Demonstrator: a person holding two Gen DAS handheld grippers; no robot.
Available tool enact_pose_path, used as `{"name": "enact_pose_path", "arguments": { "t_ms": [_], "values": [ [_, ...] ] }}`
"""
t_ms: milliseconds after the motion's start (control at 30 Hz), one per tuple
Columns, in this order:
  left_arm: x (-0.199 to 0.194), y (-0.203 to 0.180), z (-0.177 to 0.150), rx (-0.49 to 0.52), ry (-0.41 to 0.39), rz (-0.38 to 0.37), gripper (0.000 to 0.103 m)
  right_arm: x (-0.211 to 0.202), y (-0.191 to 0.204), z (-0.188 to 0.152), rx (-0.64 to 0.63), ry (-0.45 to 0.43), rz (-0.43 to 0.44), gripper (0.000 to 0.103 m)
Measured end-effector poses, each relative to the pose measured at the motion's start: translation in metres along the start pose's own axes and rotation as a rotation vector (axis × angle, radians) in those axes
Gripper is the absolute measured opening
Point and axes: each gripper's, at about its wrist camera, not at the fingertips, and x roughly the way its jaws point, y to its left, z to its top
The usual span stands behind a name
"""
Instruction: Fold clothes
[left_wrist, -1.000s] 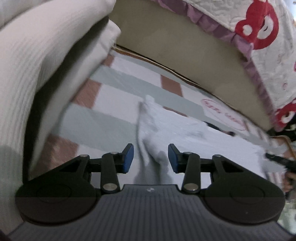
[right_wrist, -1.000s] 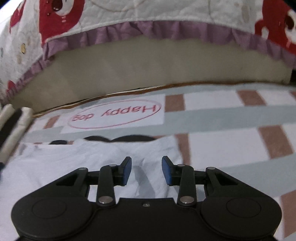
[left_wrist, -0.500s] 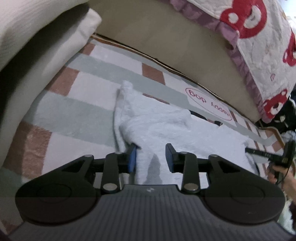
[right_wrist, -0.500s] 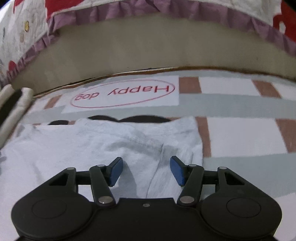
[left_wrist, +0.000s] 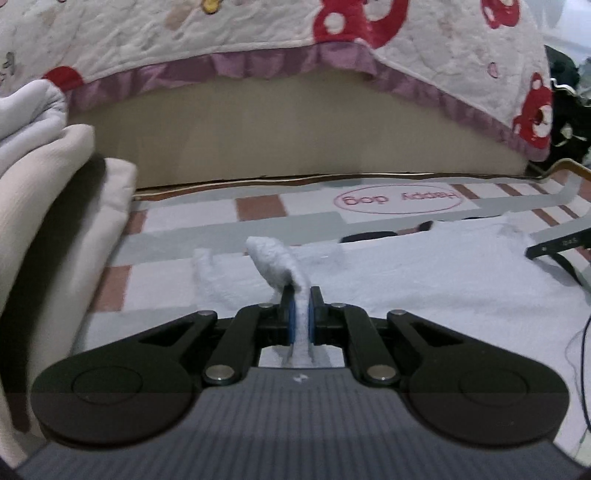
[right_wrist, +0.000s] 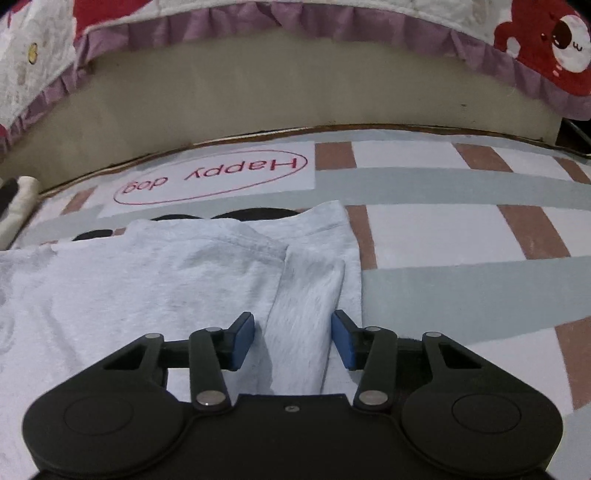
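Note:
A light grey garment (left_wrist: 424, 273) lies spread on a checked mat. My left gripper (left_wrist: 301, 295) is at its left edge. Its jaws are closing, and the blue pads pinch a raised fold of the cloth (left_wrist: 275, 262) that stands up between them. In the right wrist view the same garment (right_wrist: 166, 273) fills the left half. My right gripper (right_wrist: 293, 326) hovers low over its right edge. Its jaws are closing with a folded sleeve strip (right_wrist: 306, 291) lying between them, and the pads stand clear of the cloth on both sides.
The checked mat (right_wrist: 443, 229) carries a "Happy dog" label (right_wrist: 210, 173). A bed base (right_wrist: 295, 85) with a bear-print quilt (left_wrist: 258, 37) closes off the far side. A stack of folded cream and white clothes (left_wrist: 55, 221) stands at the left.
My left gripper rolled level, moved along the garment's left edge and shut on a fold of it. My right gripper moved forward over the sleeve, widened, then narrowed a little.

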Motion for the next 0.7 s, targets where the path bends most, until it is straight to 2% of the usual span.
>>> {"name": "enact_pose_path", "arguments": {
  "t_ms": [100,133,200,233,333,433,533,633,700],
  "values": [
    [0.011,0.005,-0.005,-0.016,0.03,0.023,0.007,0.004,-0.002,0.001,-0.017,-0.037,0.017,0.056],
    [0.013,0.009,-0.007,-0.027,0.036,0.027,0.007,0.006,0.001,0.002,-0.049,-0.051,0.022,0.047],
    [0.014,0.016,-0.01,-0.048,0.031,0.025,0.007,0.009,0.007,0.005,-0.117,-0.079,0.031,0.013],
    [0.013,0.018,-0.01,-0.056,0.017,0.017,0.007,0.0,0.012,0.006,-0.16,-0.123,0.038,0.007],
    [0.004,0.019,-0.005,-0.054,-0.045,0.001,0.007,-0.034,0.016,0.013,-0.216,-0.251,0.047,0.006],
    [-0.006,0.013,0.003,-0.028,-0.118,0.0,0.007,-0.042,0.014,0.02,-0.234,-0.254,0.026,0.005],
    [-0.002,0.012,0.009,-0.035,-0.14,0.042,0.006,-0.042,0.015,0.026,-0.236,-0.259,-0.004,0.005],
    [0.011,0.021,0.011,-0.063,-0.13,0.095,0.006,-0.036,0.017,0.028,-0.219,-0.29,-0.072,0.005],
    [0.031,0.026,0.007,-0.079,-0.016,0.124,0.008,-0.028,0.019,0.029,-0.205,-0.287,-0.119,0.005]
  ]
}}
